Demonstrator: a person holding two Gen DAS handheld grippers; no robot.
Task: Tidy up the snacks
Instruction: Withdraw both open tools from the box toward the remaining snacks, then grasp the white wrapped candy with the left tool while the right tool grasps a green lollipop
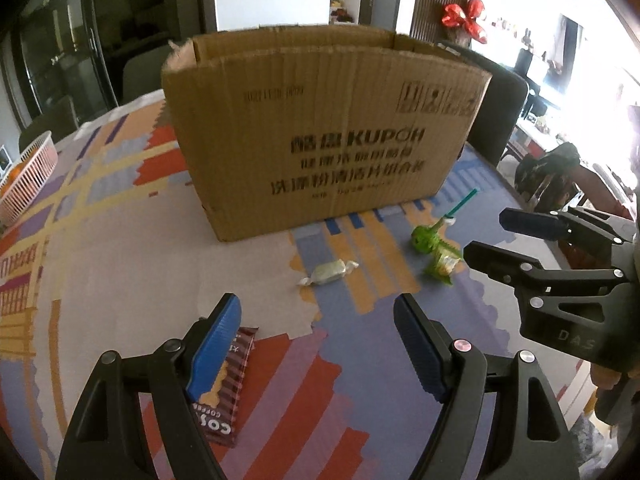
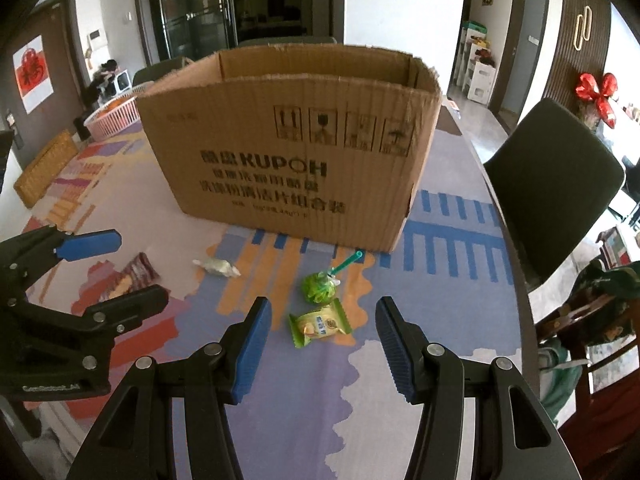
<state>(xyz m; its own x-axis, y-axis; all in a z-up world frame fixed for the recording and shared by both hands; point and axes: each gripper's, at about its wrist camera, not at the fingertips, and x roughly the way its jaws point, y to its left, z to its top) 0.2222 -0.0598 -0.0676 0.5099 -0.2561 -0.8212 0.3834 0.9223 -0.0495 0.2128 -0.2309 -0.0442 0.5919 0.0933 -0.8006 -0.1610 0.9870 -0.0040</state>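
Left gripper (image 1: 318,344) released, brown wafer pack (image 1: 232,392) beside left finger – maybe touching. Right gripper (image 2: 324,344) released above green biscuit packet (image 2: 320,326) – cardboard box (image 2: 288,148) behind.

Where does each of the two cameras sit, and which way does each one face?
Left wrist: sits on the left gripper, angled down at the cardboard box; its own open fingers and the right gripper show.
Right wrist: sits on the right gripper, angled down at the green snack packet; its own open fingers and the left gripper show.
Shared: box, white wrapped candy, green lollipop, patterned tablecloth.
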